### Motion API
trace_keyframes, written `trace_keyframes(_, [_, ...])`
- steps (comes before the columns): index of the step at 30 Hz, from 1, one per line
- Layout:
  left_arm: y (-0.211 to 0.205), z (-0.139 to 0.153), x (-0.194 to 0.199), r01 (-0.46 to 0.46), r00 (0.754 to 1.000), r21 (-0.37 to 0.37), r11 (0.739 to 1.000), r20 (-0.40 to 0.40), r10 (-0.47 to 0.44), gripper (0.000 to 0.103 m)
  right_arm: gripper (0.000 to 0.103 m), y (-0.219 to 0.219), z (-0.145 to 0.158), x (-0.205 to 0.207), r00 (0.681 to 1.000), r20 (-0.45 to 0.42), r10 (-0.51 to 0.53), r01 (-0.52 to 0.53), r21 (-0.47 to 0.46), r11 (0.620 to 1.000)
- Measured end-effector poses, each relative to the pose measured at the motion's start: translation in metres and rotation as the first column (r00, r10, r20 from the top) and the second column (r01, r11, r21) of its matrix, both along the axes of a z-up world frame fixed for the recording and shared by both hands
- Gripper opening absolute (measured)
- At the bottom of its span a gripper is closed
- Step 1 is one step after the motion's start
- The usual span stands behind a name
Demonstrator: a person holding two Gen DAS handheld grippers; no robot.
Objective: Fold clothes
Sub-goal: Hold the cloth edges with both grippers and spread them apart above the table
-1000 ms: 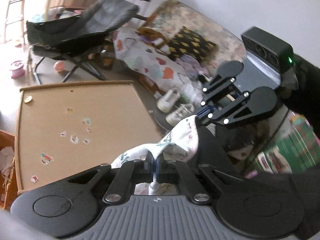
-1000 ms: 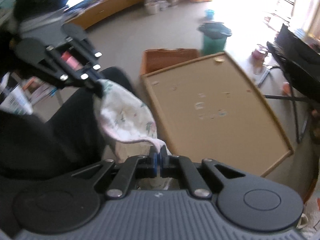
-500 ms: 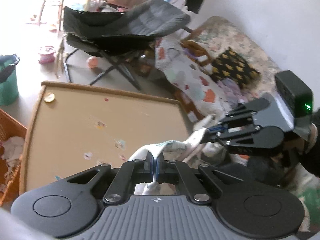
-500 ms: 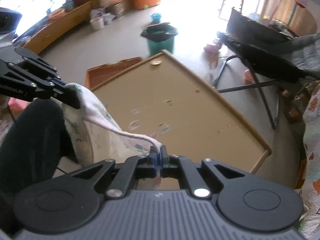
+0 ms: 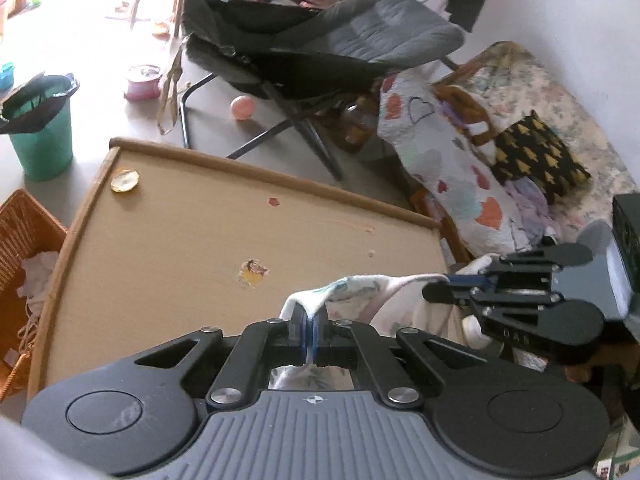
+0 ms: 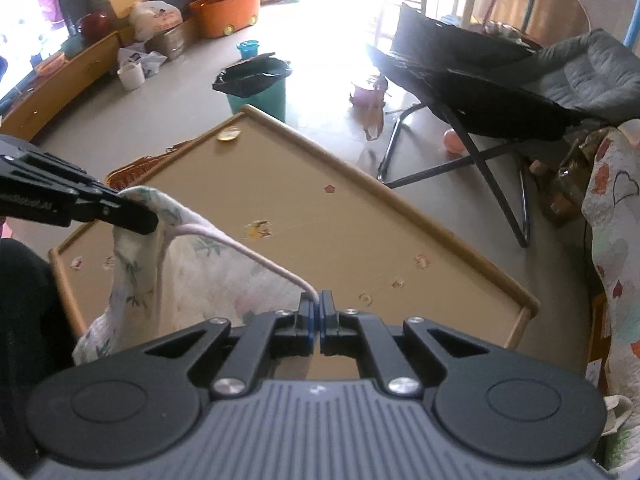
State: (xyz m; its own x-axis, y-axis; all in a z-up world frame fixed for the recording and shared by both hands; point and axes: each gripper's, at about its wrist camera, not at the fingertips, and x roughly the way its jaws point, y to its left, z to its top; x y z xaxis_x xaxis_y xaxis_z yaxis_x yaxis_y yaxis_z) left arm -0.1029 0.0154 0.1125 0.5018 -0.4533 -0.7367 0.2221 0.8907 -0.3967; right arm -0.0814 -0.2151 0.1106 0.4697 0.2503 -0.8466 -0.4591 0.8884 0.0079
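- Left wrist view: my left gripper (image 5: pixel 308 326), lower centre, is clenching the floral garment (image 5: pixel 360 292) just above the table (image 5: pixel 180 240); I should be keeping the edge taut.
- Right wrist view: my right gripper (image 6: pixel 319 312) is pinching the garment's pink hem (image 6: pixel 240 248); lowering both evenly should be laying it flat.

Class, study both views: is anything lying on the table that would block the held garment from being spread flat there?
Almost nothing. The garment hangs from both grippers, left and right, over the table. Only flat stickers and a small gold disc near the far corner show.
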Motion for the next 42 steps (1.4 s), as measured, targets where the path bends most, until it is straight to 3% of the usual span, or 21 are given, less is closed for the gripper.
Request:
trace_keyframes(12, [-0.011,-0.059,0.062,-0.016,0.999,0.134,0.991,-0.045,0.022,0.002,0.003,0.003,-0.044,0.021,0.999,0.029,-0.031,0.032,-0.056,0.998])
trace_keyframes(18, [-0.006,-0.070,0.082,-0.051,0.998,0.121,0.991,-0.037,0.056,0.002,0.003,0.013,-0.051,0.029,0.996,0.088,0.024,-0.013,-0.126,0.992])
trace_keyframes(24, [-0.010,-0.071,0.100,-0.049,0.998,0.162,0.985,-0.017,0.053,0.002,0.003,0.018,-0.057,0.045,0.995,0.096,0.029,-0.015,-0.151,0.988])
trace_keyframes(37, [-0.023,-0.083,0.131,-0.034,0.999,0.238,0.971,-0.026,0.041,0.003,0.004,0.002,-0.078,0.067,0.999,0.026,-0.031,0.033,-0.073,0.997])
trace_keyframes(42, [-0.022,-0.088,0.132,-0.059,0.998,0.229,0.972,-0.005,0.062,0.006,0.006,-0.013,-0.083,0.069,0.997,-0.008,-0.078,0.079,0.010,0.997])
